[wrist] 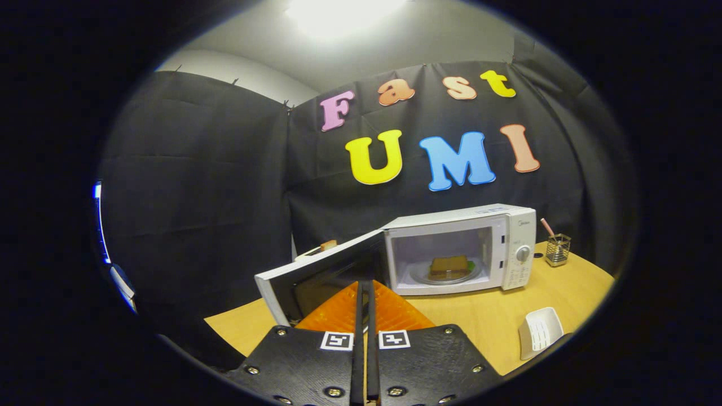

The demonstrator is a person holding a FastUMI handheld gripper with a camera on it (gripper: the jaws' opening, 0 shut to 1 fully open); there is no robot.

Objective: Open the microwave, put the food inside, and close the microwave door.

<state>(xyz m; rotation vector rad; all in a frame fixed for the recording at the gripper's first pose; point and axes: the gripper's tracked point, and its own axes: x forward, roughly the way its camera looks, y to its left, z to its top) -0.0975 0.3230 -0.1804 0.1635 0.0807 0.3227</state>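
A white microwave [510, 248] stands on the wooden table [485, 316], beyond and to the right of my fingers. Its door [316, 276] is swung wide open to the left. Inside, a brown block of food [449, 266] lies on a plate [420, 274] on the oven floor. My gripper [365, 290] is shut with nothing between its fingers. Its tips sit just in front of the open door's inner face, near the hinge side.
A small wire holder [557, 250] with a pink stick stands to the right of the microwave. A white ridged dish [540, 331] lies on the table, right of my fingers. Black cloth walls close the booth behind and to the left.
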